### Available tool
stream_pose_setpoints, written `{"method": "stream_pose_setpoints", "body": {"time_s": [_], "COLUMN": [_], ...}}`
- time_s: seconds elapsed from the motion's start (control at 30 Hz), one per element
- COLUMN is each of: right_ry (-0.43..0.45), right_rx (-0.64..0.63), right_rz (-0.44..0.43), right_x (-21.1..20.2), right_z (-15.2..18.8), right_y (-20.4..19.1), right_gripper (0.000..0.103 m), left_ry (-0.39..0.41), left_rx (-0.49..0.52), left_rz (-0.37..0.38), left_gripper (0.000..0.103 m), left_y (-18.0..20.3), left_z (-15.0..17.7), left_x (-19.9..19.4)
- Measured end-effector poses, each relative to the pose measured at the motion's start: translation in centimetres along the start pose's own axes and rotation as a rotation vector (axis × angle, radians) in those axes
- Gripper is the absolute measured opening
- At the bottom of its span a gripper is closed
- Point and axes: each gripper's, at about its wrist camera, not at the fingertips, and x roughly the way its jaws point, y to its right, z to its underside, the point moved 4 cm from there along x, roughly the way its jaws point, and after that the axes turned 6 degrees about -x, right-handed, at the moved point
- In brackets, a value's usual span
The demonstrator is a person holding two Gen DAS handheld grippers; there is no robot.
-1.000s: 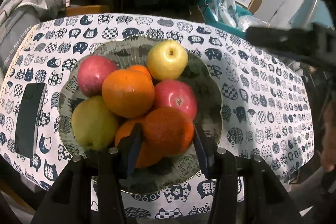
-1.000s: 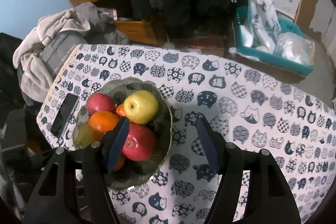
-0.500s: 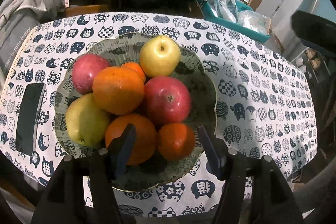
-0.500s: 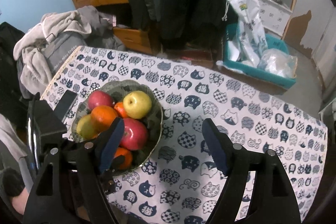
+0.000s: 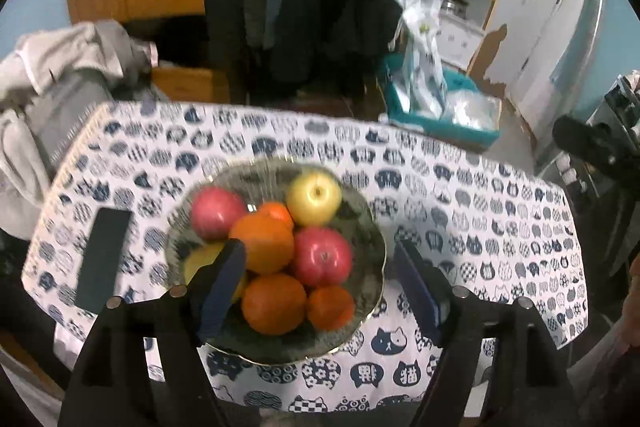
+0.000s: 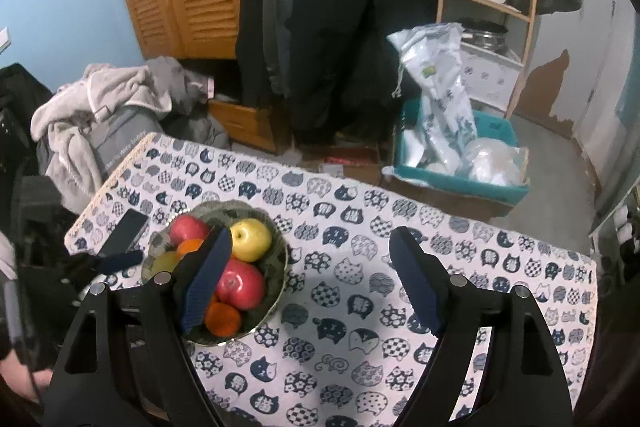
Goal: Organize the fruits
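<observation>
From the left wrist view, the fruit is all piled in the round grey-green patterned bowl (image 5: 372,239), which sits on the cat-print tablecloth (image 5: 472,211) toward its left end. Inside it I count a yellow apple (image 5: 315,197) at the far rim, a red apple (image 5: 216,211) to its left, another red apple (image 5: 323,255) at the middle, three oranges, the largest (image 5: 274,303) at the near rim, and a greenish fruit partly hidden. The left gripper (image 5: 322,281) hangs above the bowl's near side, its jaws having just been opening, wide apart with nothing gripped. A flat black phone (image 5: 102,259) lies left of the bowl.

From the right wrist view, the bowl (image 6: 280,267) again holds everything; no fruit lies loose on the cloth, so the gathering looks done to me. The right gripper (image 6: 310,279) is over bare cloth right of the bowl, jaws just spread, empty. The fruits are round, no long axis; the yellow apple's (image 6: 251,240) stem dimple faces up.
</observation>
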Motion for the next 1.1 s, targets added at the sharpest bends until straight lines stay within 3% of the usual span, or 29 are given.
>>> {"method": "stream_pose_setpoints", "body": {"time_s": [0.57,1.1], "right_ry": [0.078,0.041], "right_rx": [-0.014,-0.011], "right_rz": [0.042,0.043], "right_x": [-3.9,-2.9], "right_z": [-0.7,-0.3], "right_y": [1.1,1.3], "right_gripper": [0.083,0.083], "left_ry": [0.149,0.178], "left_rx": [0.052,0.058], "left_rz": [-0.022,-0.034], "left_gripper": [0.088,0.093], "left_y": [1.5,2.0], "left_z": [-2.3,-2.7], "left_x": [-5.5,-6.8]}}
